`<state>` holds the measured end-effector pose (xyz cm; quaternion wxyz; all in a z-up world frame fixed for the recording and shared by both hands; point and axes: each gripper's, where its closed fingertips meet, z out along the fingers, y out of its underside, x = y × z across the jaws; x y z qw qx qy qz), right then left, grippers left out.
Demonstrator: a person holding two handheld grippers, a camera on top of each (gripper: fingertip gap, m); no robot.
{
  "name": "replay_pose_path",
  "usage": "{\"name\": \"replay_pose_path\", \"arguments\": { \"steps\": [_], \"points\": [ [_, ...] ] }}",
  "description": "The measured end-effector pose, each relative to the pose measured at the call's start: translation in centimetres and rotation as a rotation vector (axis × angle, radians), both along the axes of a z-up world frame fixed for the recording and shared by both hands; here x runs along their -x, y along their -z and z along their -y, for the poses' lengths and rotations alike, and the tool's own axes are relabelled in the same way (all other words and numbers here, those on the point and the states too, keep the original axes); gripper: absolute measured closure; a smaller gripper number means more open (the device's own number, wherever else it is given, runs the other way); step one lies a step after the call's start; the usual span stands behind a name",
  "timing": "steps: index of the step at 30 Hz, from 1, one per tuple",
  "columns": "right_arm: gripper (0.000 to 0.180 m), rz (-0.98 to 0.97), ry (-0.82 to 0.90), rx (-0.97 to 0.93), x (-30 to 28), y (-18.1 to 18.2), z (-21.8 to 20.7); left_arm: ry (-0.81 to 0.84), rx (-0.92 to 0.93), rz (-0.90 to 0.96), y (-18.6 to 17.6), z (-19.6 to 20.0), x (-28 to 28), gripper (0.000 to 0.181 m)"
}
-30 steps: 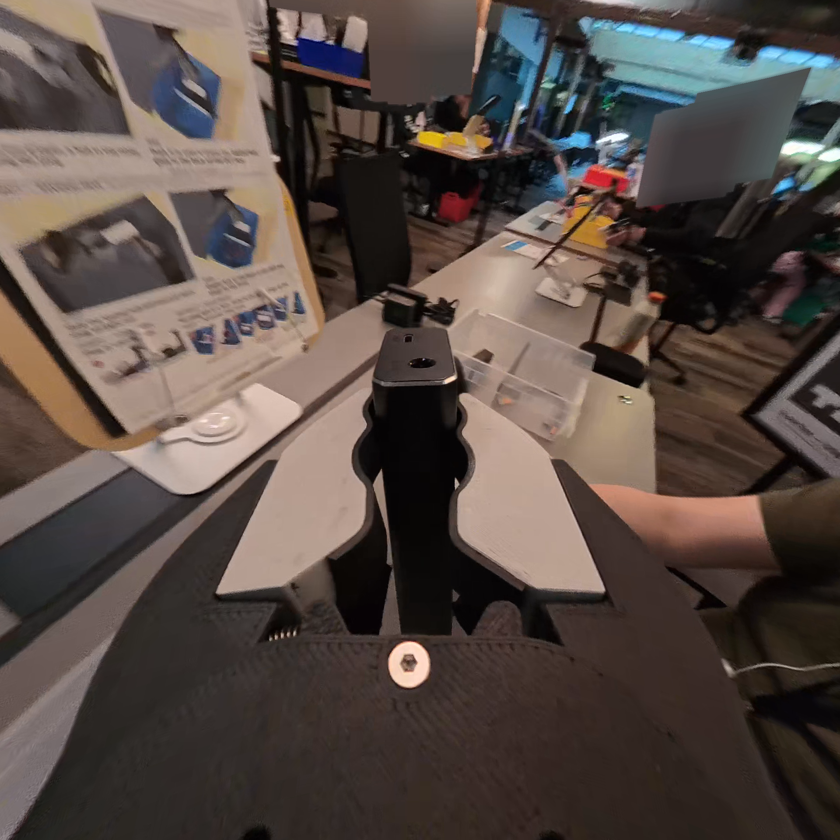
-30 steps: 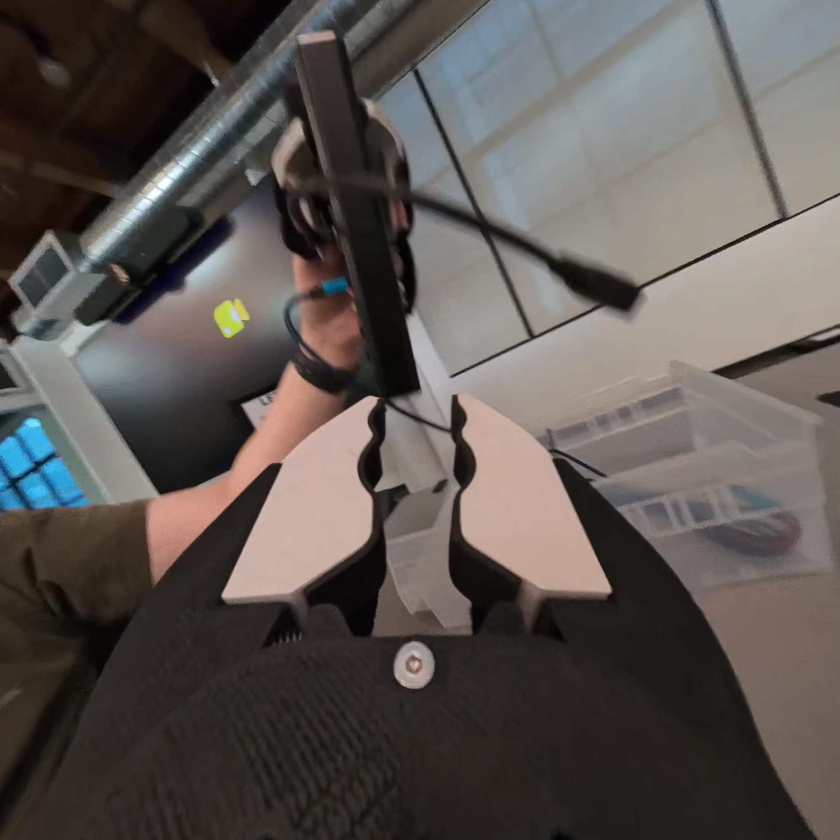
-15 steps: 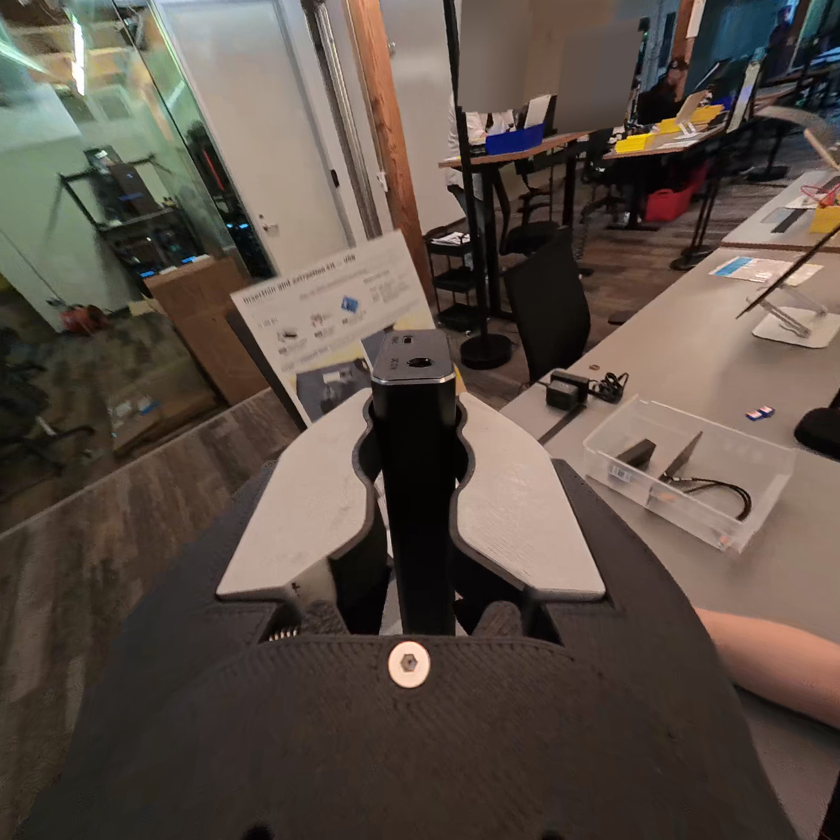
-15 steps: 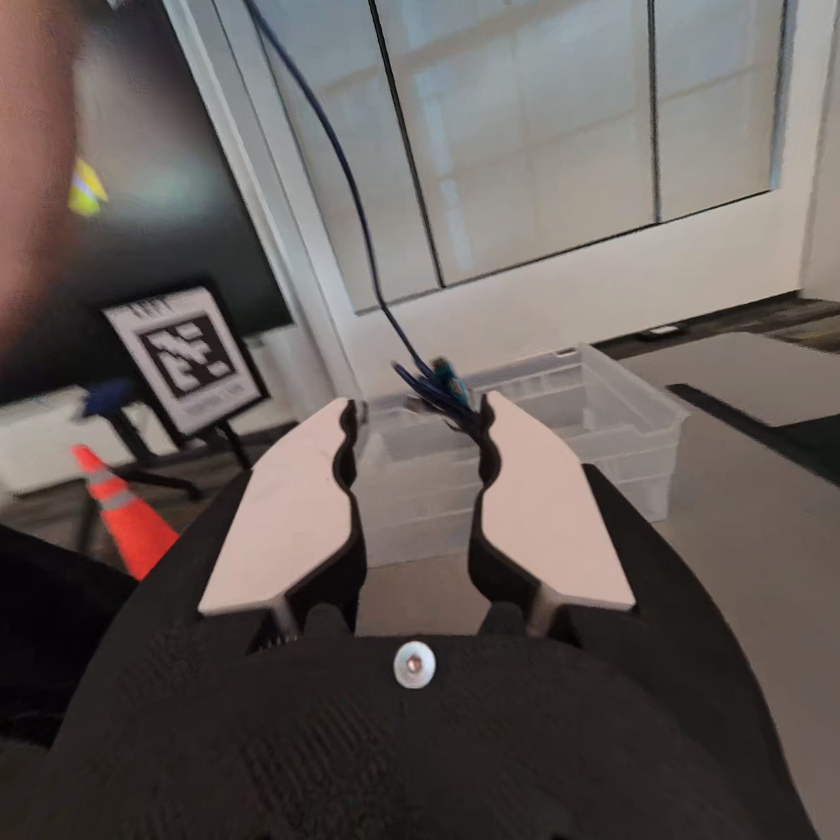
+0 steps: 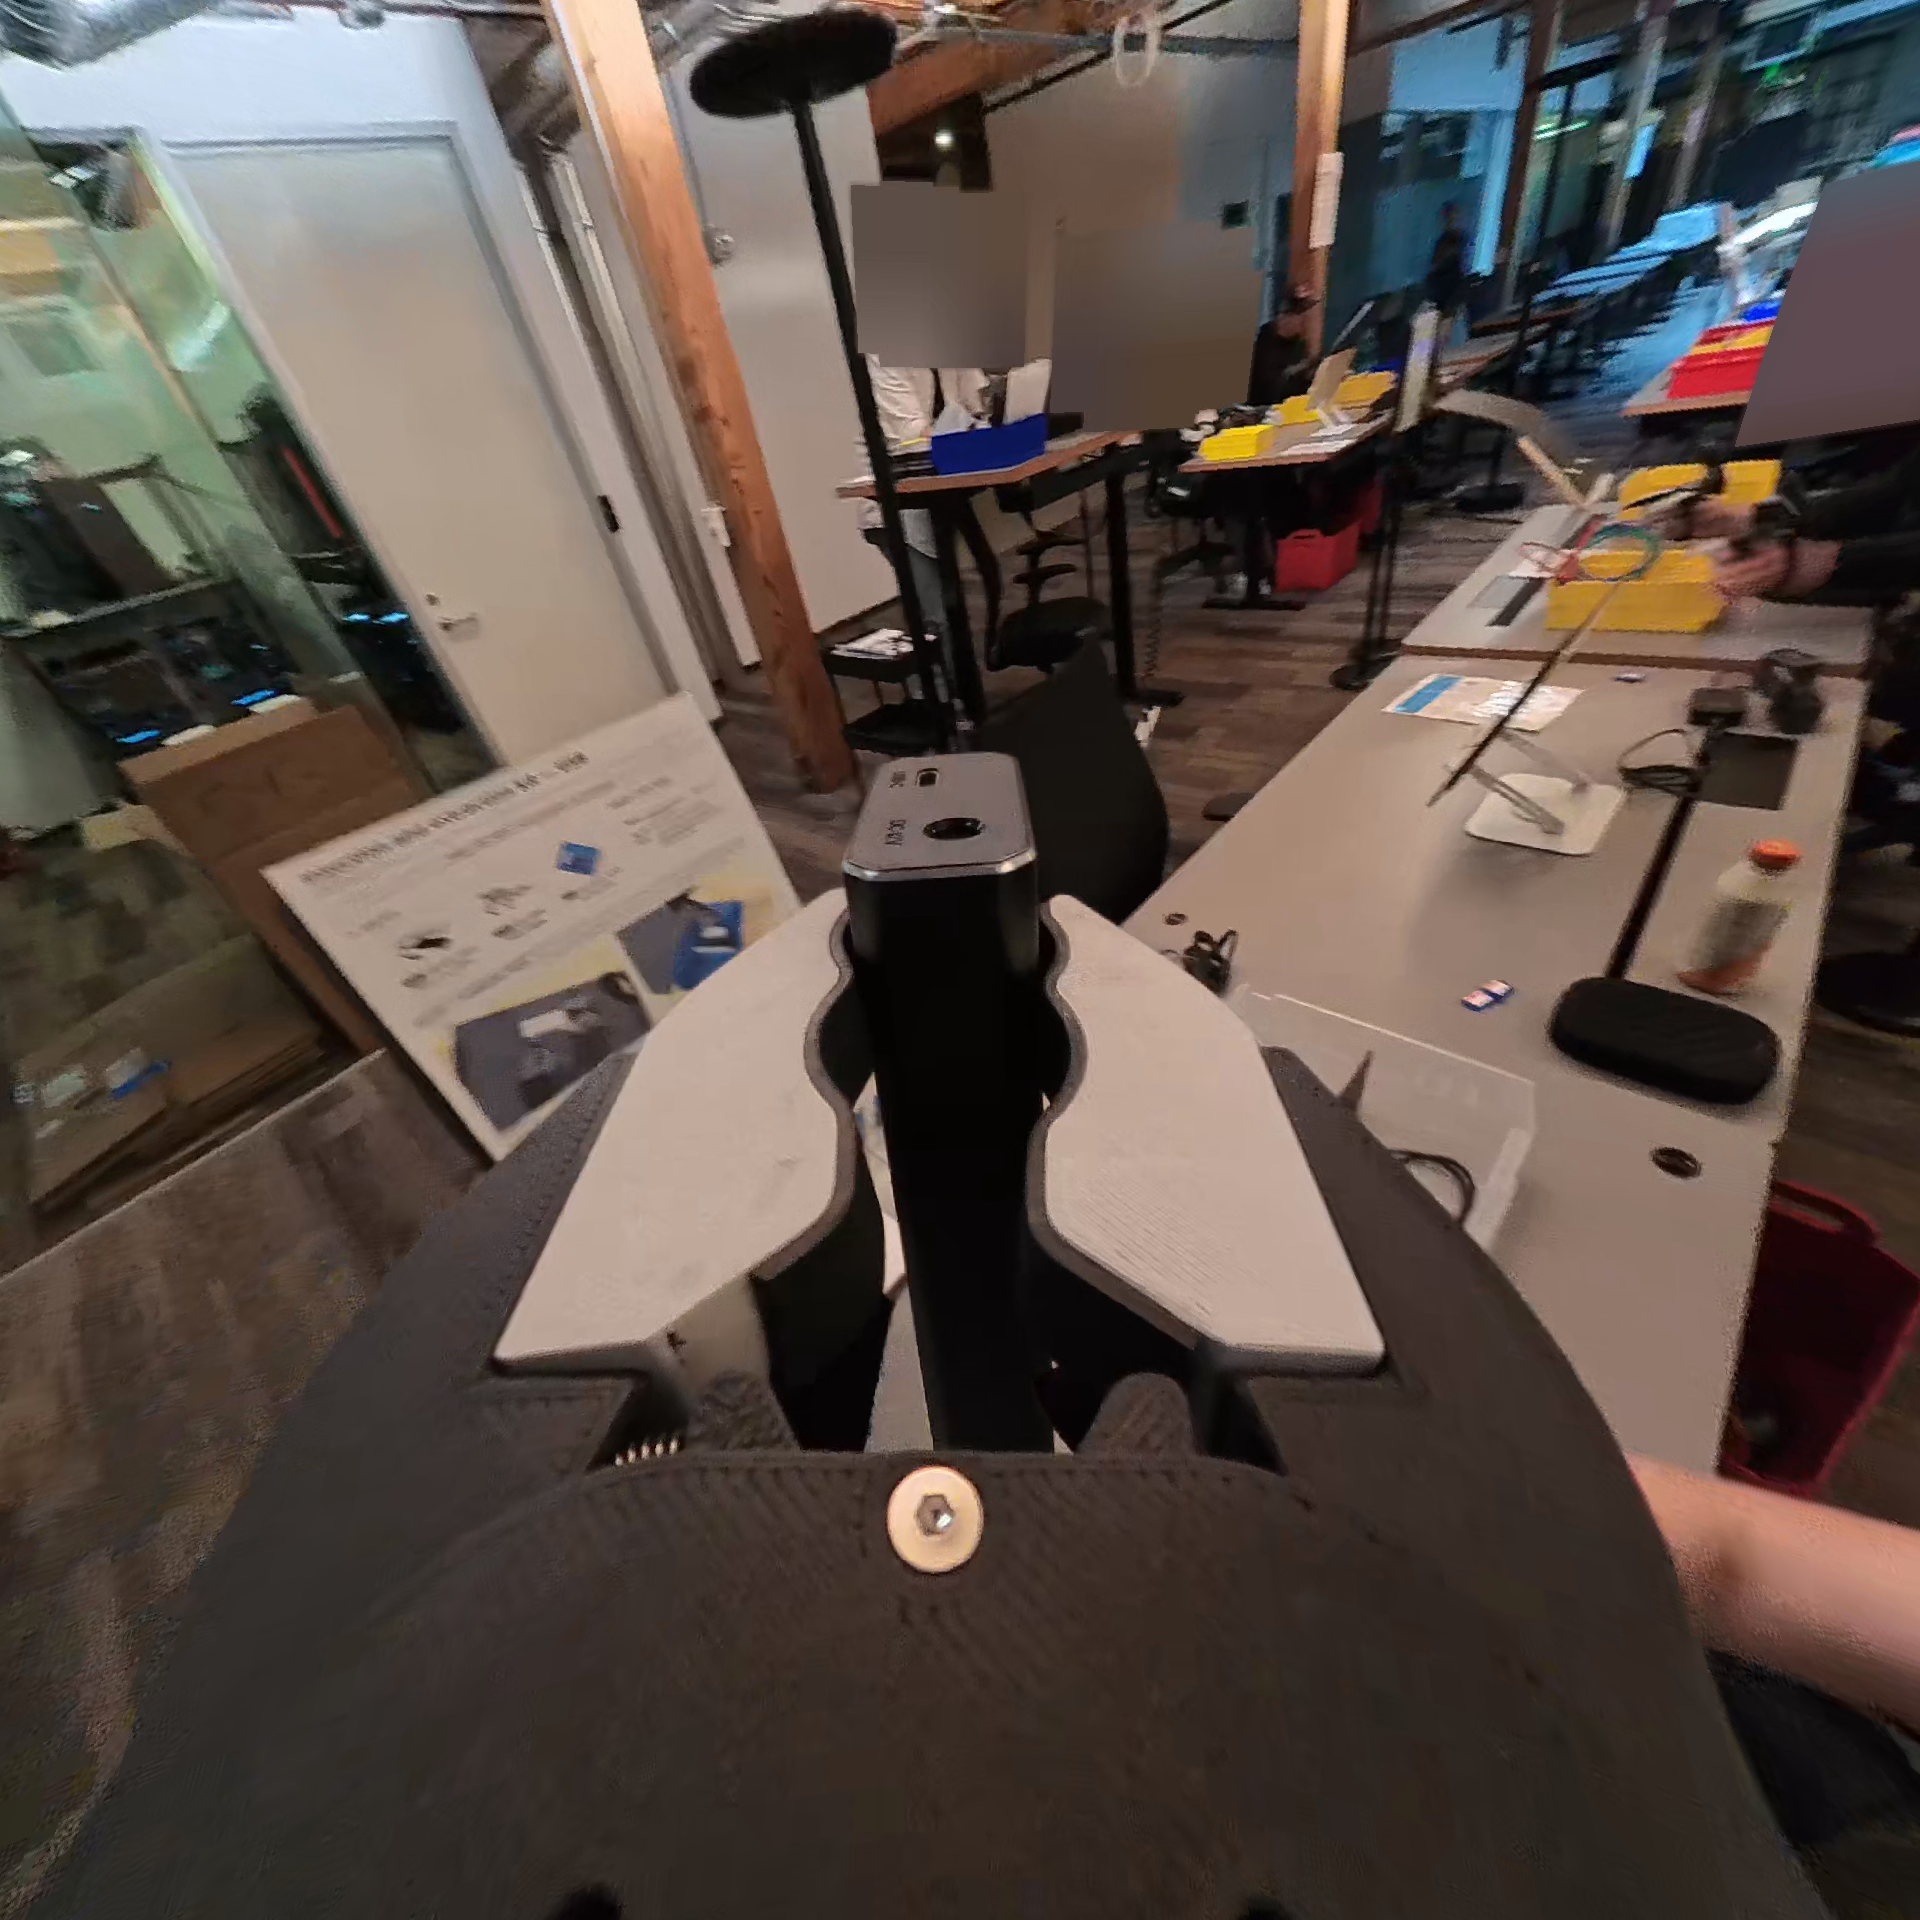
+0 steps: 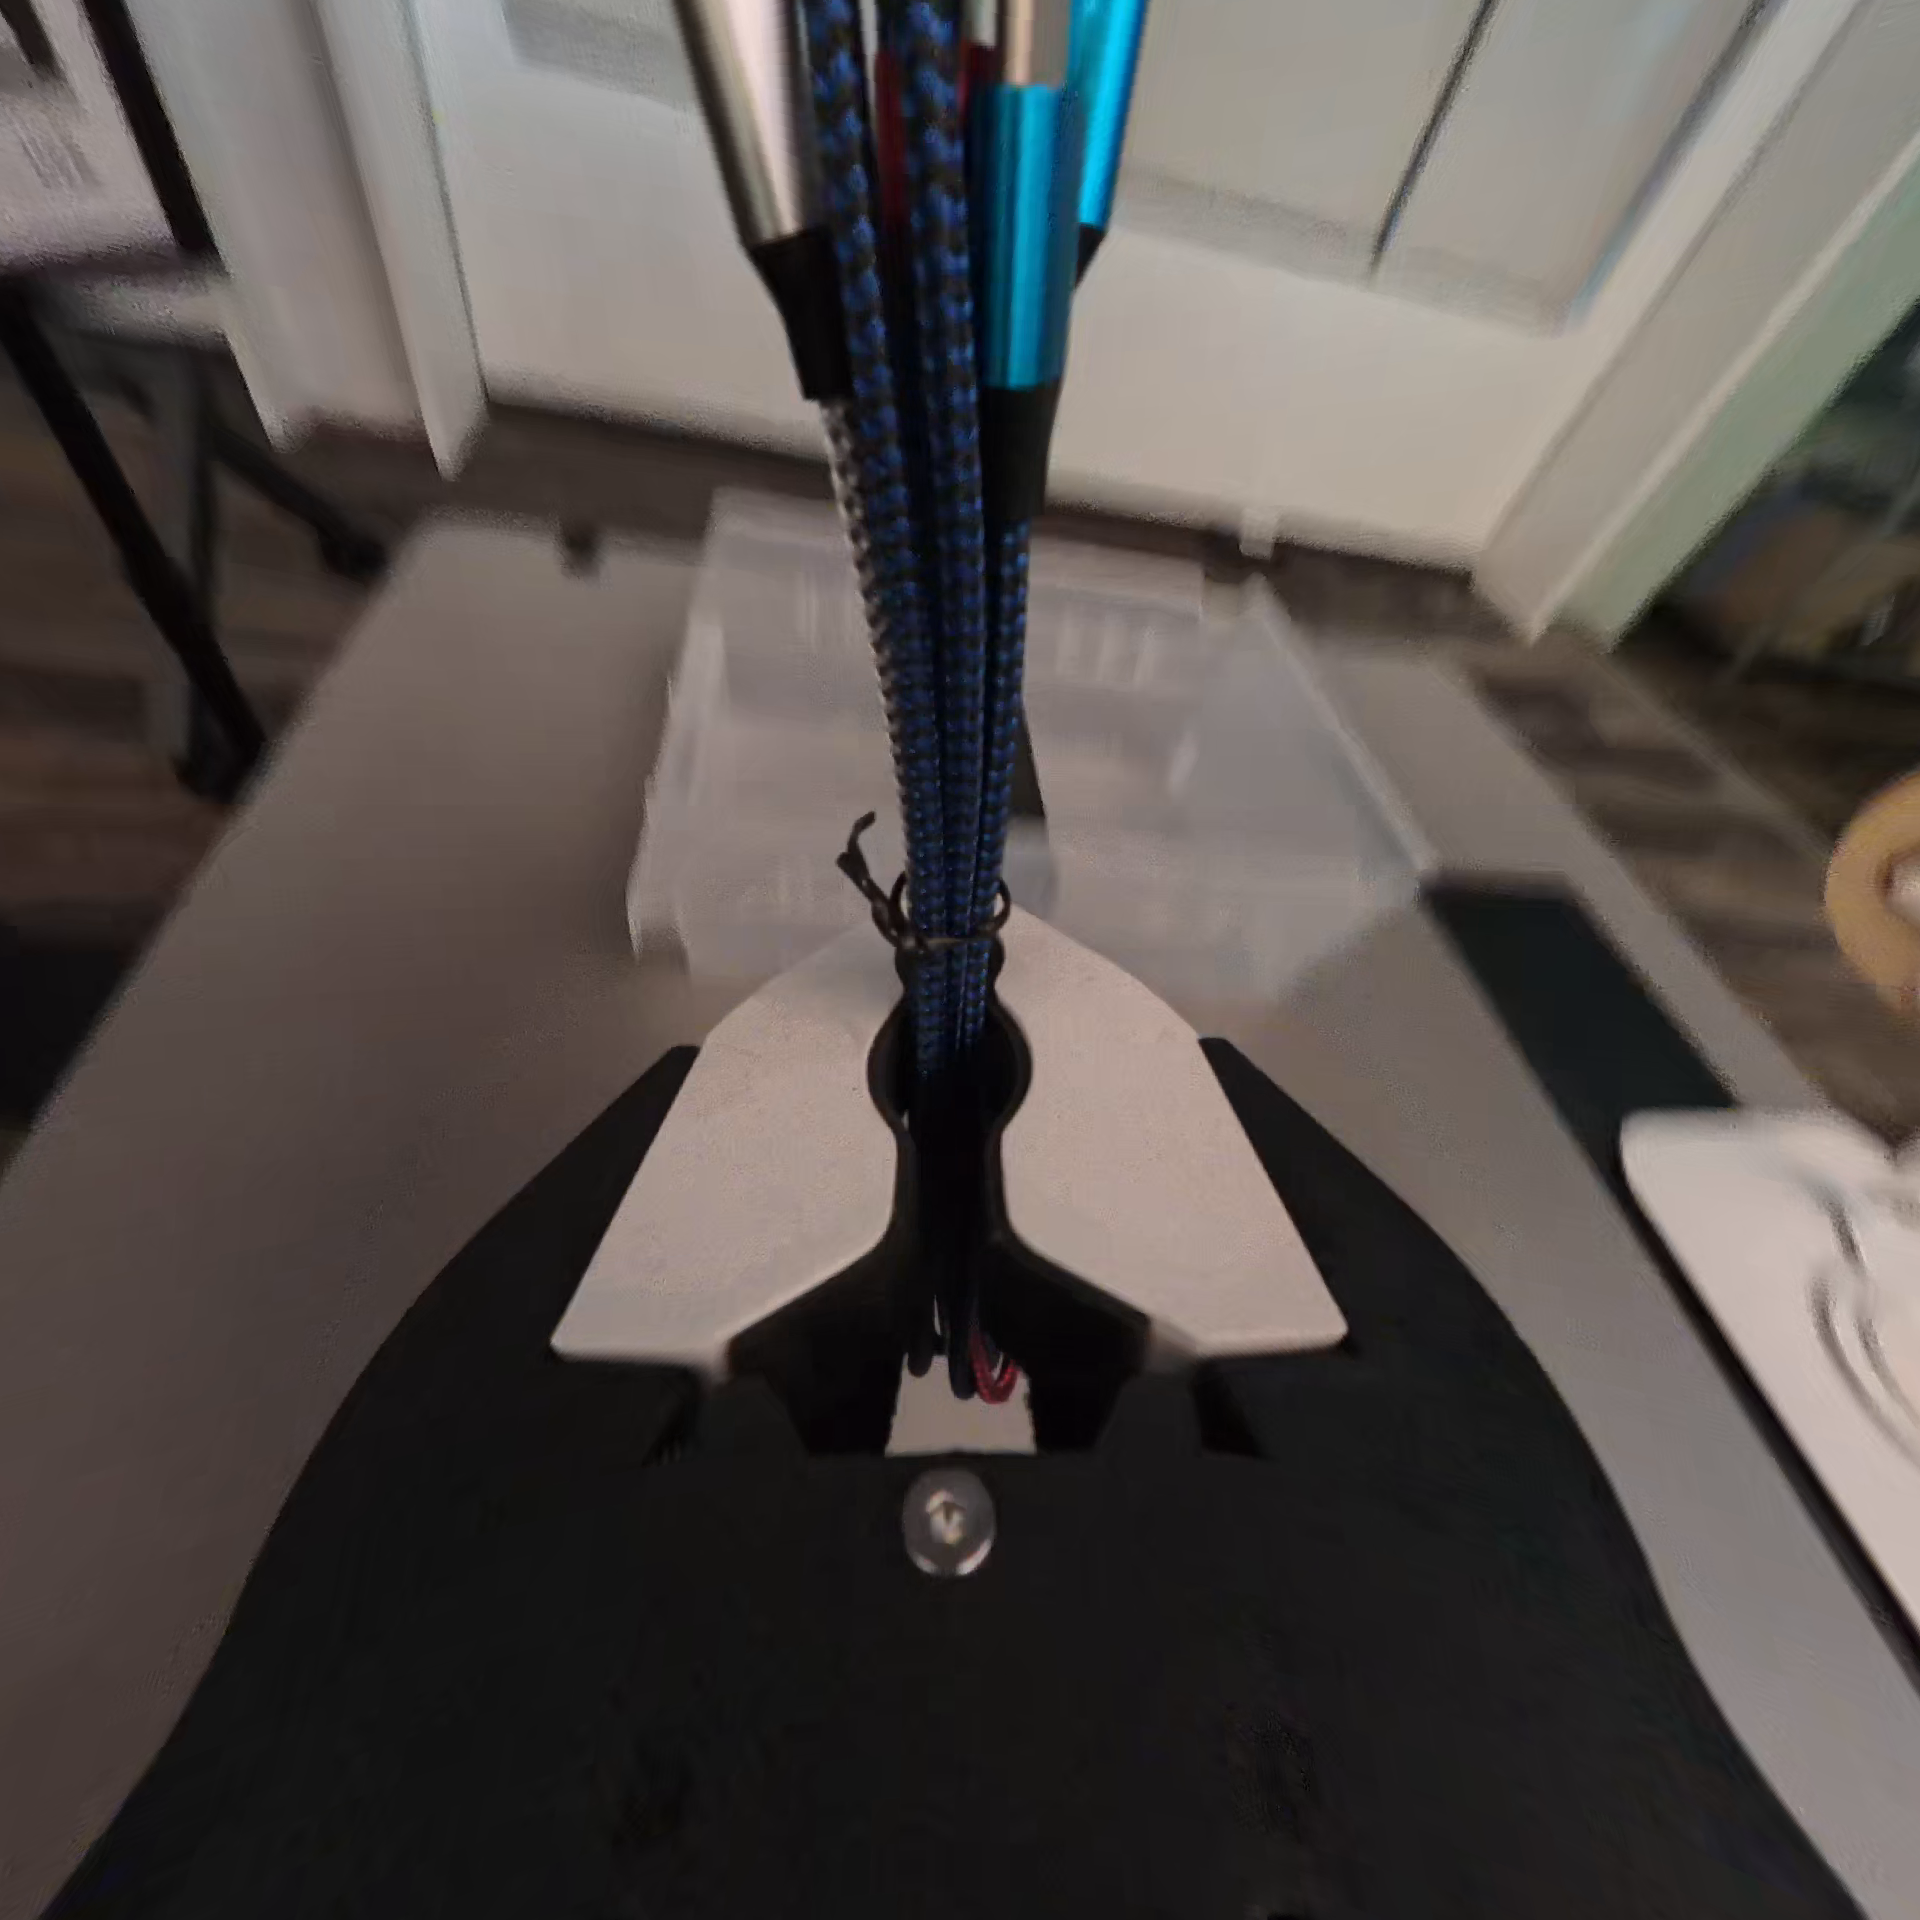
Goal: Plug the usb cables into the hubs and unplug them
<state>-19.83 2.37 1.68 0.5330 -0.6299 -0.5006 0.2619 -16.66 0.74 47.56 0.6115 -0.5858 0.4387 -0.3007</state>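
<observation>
The left gripper (image 5: pixel 940 997) is clenched on the black hub (image 5: pixel 940 935), its long axis pointing forward. The right gripper (image 6: pixel 945 997) grasps the blue cable bundle (image 6: pixel 935 644) — connectors ahead, away from any hub.

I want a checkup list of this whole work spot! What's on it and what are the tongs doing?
Surface: long grey table.
Job's things: black hub, end ports showing; blue braided cables, tied in a bundle.
Clutter: clear bin, bottle, black pouch.
Tongs: left tongs shut on the hub; right tongs shut on the cables.
Cables: not plugged in.
Surroundings: poster board, wooden post, other desks.
</observation>
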Motion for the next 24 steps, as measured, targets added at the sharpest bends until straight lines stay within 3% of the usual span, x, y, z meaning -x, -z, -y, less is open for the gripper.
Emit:
{"name": "replay_pose_path", "arguments": {
  "steps": [3,5,9,13,16,20,22,24],
  "points": [
    [0.174,0.355,0.133,0.073,-7.3,5.6,-0.1,0.067,0.055,0.026,5.7,-0.8,-1.4,0.154],
    [0.172,0.462,0.168,0.120,-10.9,8.0,0.6,0.127,0.135,0.082,9.9,-1.9,-2.7,0.154],
    [0.112,0.409,0.044,0.217,-12.2,8.2,4.8,0.260,0.364,0.168,18.2,-4.8,-5.7,0.154],
    [0.113,0.440,-0.051,0.298,-15.7,6.2,8.0,0.304,0.471,0.155,25.0,-7.0,-7.9,0.154],
    [0.127,0.202,-0.022,0.194,-16.4,-0.1,6.6,0.356,0.482,0.107,28.4,-6.9,-9.2,0.155],
    [0.136,-0.367,0.004,0.030,-17.8,-11.9,5.0,0.433,0.438,-0.004,32.6,-4.9,-11.0,0.154],
    [0.135,-0.575,0.032,0.060,-19.2,-14.5,3.6,0.479,0.426,-0.045,34.7,-3.6,-11.9,0.154],
    [0.133,-0.638,0.047,0.159,-19.2,-13.8,1.6,0.514,0.436,-0.073,36.5,-2.5,-12.7,0.154]
  ]
}}
